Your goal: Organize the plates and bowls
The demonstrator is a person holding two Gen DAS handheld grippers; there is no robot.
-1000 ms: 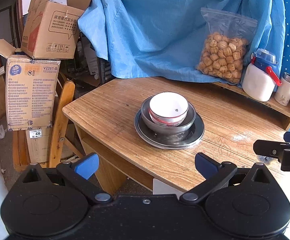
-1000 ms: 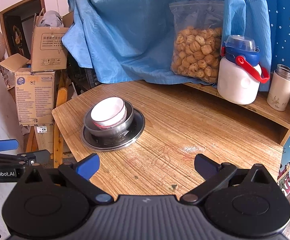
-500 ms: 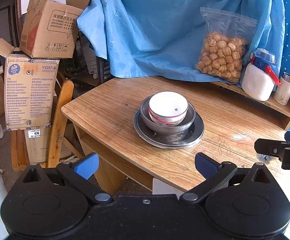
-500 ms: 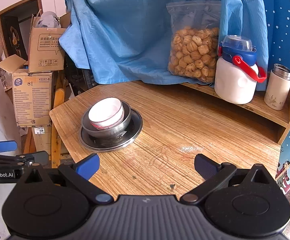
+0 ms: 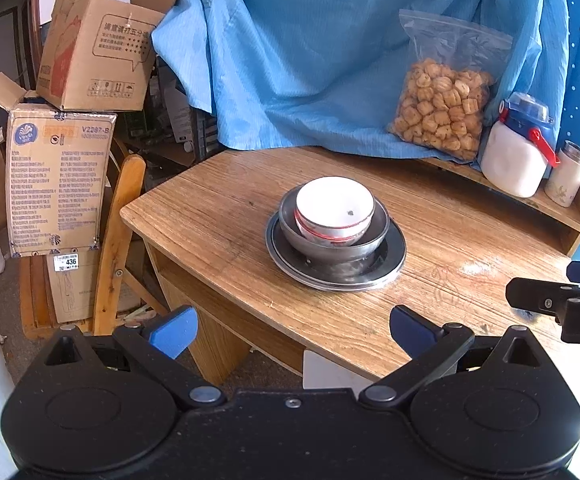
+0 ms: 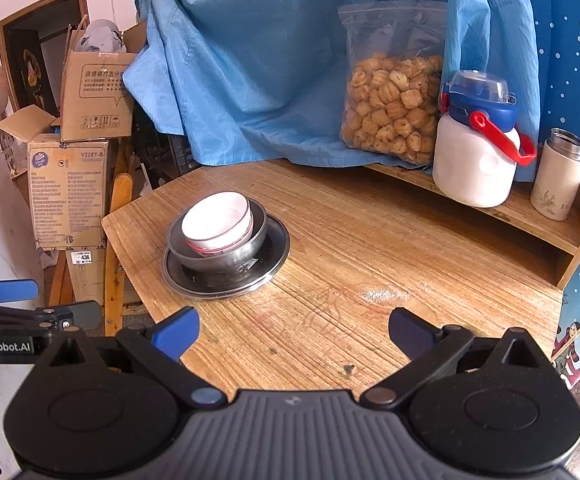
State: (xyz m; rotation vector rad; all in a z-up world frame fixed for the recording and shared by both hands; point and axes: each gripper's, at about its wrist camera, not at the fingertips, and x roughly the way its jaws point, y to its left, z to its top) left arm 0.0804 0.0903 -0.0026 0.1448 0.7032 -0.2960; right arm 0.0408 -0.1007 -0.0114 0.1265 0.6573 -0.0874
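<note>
A white bowl with a red band (image 5: 334, 208) sits inside a metal bowl (image 5: 330, 244), which stands on a metal plate (image 5: 386, 268) on the wooden table (image 5: 218, 216). The same stack shows in the right wrist view: white bowl (image 6: 216, 220), metal bowl (image 6: 226, 256), plate (image 6: 274, 256). My left gripper (image 5: 292, 330) is open and empty, held back over the table's front edge. My right gripper (image 6: 294, 332) is open and empty, above the table's near side, to the right of the stack. Each gripper shows at the edge of the other's view.
A raised shelf (image 6: 530, 216) at the back right holds a bag of snacks (image 6: 394, 100), a white jug with a blue lid (image 6: 474, 152) and a small flask (image 6: 558, 176). A blue cloth (image 5: 310, 52) hangs behind. Cardboard boxes (image 5: 58, 176) and a wooden chair (image 5: 118, 236) stand left of the table.
Both grippers have drawn back a little from the table. The stack of bowls and plate has not moved.
</note>
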